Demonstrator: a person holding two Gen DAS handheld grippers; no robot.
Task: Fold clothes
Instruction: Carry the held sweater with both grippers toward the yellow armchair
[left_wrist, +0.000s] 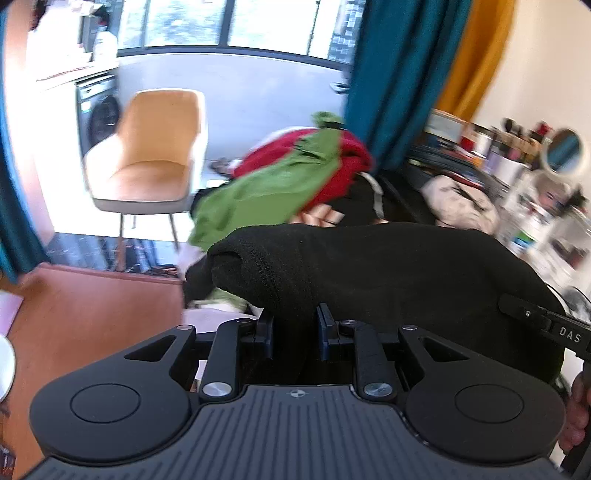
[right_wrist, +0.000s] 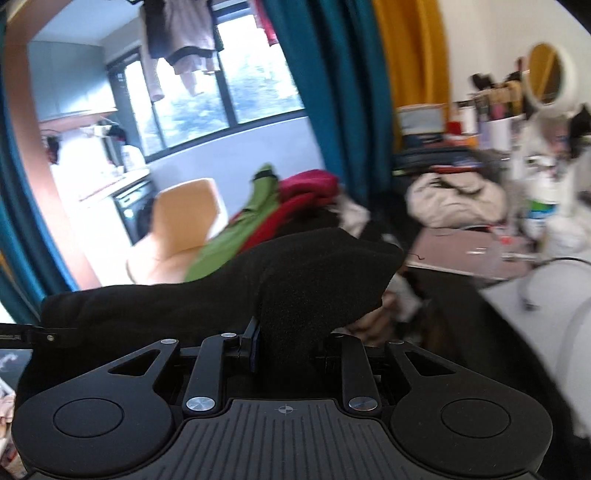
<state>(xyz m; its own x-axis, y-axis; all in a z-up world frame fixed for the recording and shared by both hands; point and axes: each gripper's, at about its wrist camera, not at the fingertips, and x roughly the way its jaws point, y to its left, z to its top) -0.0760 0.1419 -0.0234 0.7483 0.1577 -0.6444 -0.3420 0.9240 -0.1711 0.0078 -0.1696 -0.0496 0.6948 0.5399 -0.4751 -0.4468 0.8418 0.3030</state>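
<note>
A black knit garment (left_wrist: 369, 266) hangs stretched between both grippers, held up in the air. My left gripper (left_wrist: 295, 321) is shut on one end of it. My right gripper (right_wrist: 288, 339) is shut on the other end (right_wrist: 317, 277), where the cloth bunches up over the jaws. The fingertips of both grippers are hidden by the cloth. Behind it lies a pile of clothes with a green garment (left_wrist: 266, 192) and a red garment (left_wrist: 347, 162); the pile also shows in the right wrist view (right_wrist: 258, 225).
An orange chair (left_wrist: 155, 147) stands by the window. A brown tabletop (left_wrist: 92, 314) lies low at the left. A cluttered desk (right_wrist: 476, 254) and a round mirror (right_wrist: 546, 74) are at the right. Teal curtains (left_wrist: 395, 74) hang behind the pile.
</note>
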